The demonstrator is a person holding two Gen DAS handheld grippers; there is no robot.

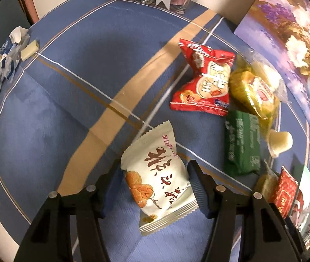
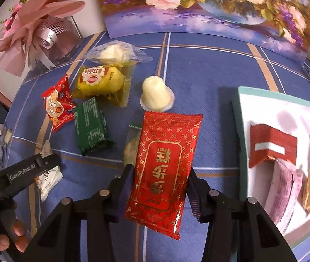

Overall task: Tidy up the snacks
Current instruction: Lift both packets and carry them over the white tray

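Right wrist view: the right claw [image 2: 158,187] is clamped on a long red packet [image 2: 166,163], its ribbed pads pressing both long edges near the lower half while the upper half juts forward above the bench [image 2: 209,69]. The film looks glossy and thin, so I judge it light and slippery; pinching across the flat middle, as here, should spread the load and avoid crushing the soft cake likely inside. Just past its tip sits a pale jelly cup [image 2: 156,96], and left of that a green bar [image 2: 90,128], a yellow packet [image 2: 100,83] and a small red snack bag [image 2: 57,104]. To the right lies an open white box [image 2: 264,104] already holding a few snacks, probably the destination.

In the left wrist view, the left claw [image 1: 155,185] stands part open around a white almond-cake packet [image 1: 157,179] lying on the blue cloth; the right pad touches its edge, while the left pad seems just beside it, so I cannot say it is gripped. That packet is puffy with air and a crumbly biscuit inside, so a gentle squeeze on the sealed side seams seems safer than its belly
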